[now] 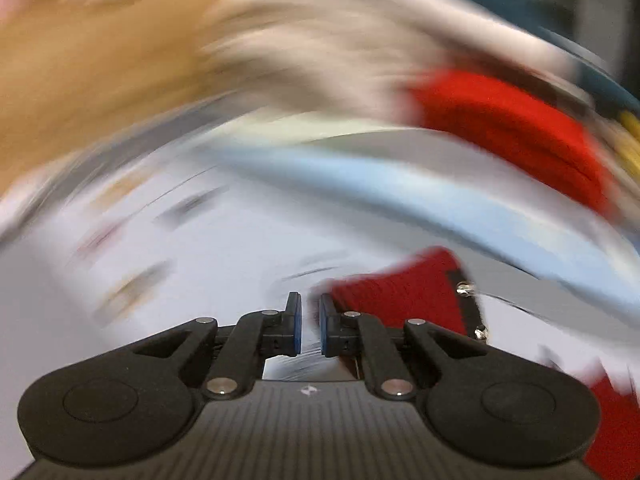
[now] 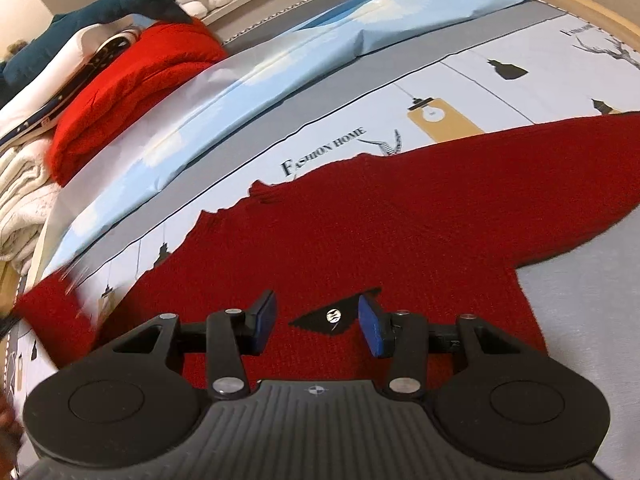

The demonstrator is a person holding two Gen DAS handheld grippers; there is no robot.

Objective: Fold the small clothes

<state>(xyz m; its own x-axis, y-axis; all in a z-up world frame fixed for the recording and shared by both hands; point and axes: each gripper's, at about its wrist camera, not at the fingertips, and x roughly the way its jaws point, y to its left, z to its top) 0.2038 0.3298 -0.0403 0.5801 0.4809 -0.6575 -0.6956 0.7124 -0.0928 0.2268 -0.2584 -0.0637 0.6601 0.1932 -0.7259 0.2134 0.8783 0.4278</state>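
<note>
Right fingers: the right gripper point(image 2: 317, 325) stands wide open, holding nothing, low over the dark red sweater point(image 2: 360, 224), its pads either side of a black tag point(image 2: 334, 316) on the knit.
Left fingers: the left gripper point(image 1: 311, 325) is nearly closed, with a narrow gap; whether cloth is pinched cannot be told through the blur.
Sweater: spread flat on the printed bed sheet point(image 2: 500, 92); in the left view a part of it point(image 1: 404, 292) lies just right of the fingers.
Bed's far edge: a folded red blanket point(image 2: 136, 84) beside a light blue pillow point(image 2: 320, 44).

Sweater point(image 2: 380, 220) flat on bed point(image 2: 580, 300), near; pillow point(image 2: 320, 52) behind it; folded clothes stack point(image 2: 132, 92) far left.
</note>
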